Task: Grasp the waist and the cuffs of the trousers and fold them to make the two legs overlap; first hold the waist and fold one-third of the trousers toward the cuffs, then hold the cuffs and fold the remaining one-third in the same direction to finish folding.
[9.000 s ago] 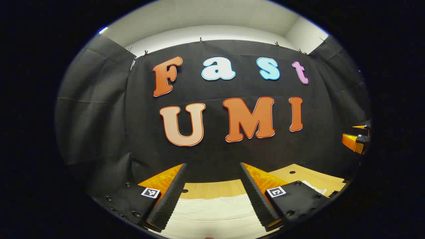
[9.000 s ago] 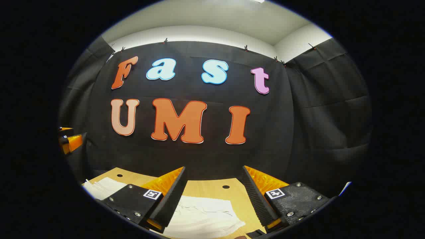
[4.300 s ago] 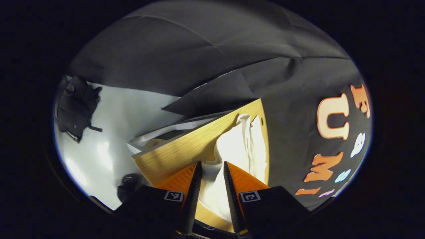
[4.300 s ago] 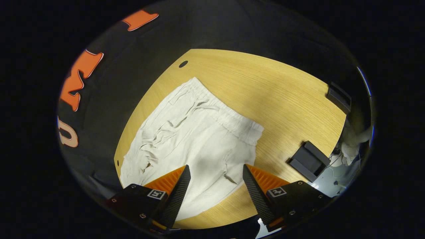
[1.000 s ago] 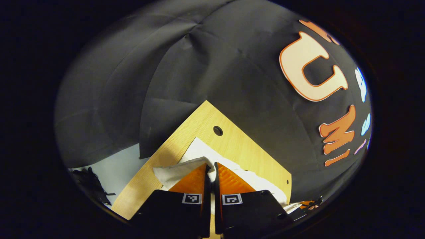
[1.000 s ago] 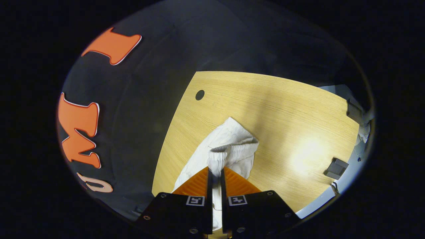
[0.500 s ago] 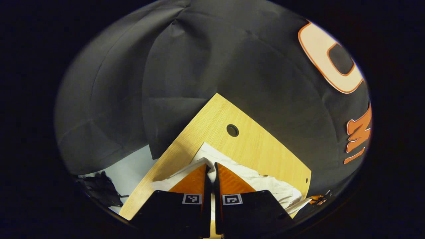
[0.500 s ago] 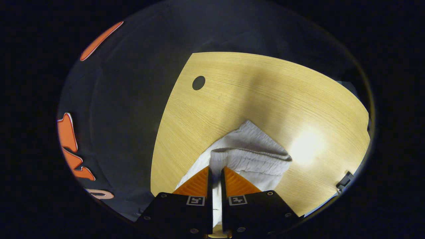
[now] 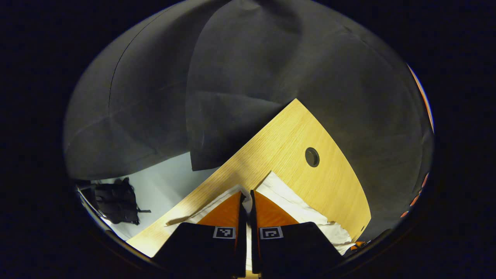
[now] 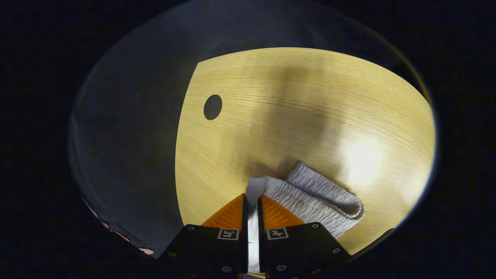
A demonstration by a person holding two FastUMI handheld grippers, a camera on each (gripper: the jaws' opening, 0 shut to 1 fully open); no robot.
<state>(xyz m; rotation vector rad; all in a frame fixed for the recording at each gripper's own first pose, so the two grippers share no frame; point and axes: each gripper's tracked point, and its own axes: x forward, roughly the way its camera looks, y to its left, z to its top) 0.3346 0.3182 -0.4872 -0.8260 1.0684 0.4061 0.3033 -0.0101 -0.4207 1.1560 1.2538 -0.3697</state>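
Two grippers are each clenching a part of the white trousers (image 9: 302,211), which are lying on the wooden surface (image 9: 279,151). In the left gripper view, the left gripper (image 9: 246,197) is pinching a cuff (image 9: 217,201) edge between its jaws, which are pressed nearly together on the cloth. The lower leg is lying flat just beyond, running toward the right along the surface, near a round hole (image 9: 312,157) in the wood. Past the surface's edge, a dark bag (image 9: 116,200) is sitting on the pale floor (image 9: 162,186), and black cloth is hanging behind.

In the right gripper view, the right gripper (image 10: 252,198) is gripping the waist (image 10: 310,195), its jaws closed on a fold of the gathered elastic band. The rest of the band is curling to the right of the jaws, doubled over on itself and resting on the surface (image 10: 294,100). Another round hole (image 10: 212,107) is showing in the wood farther off to the left.
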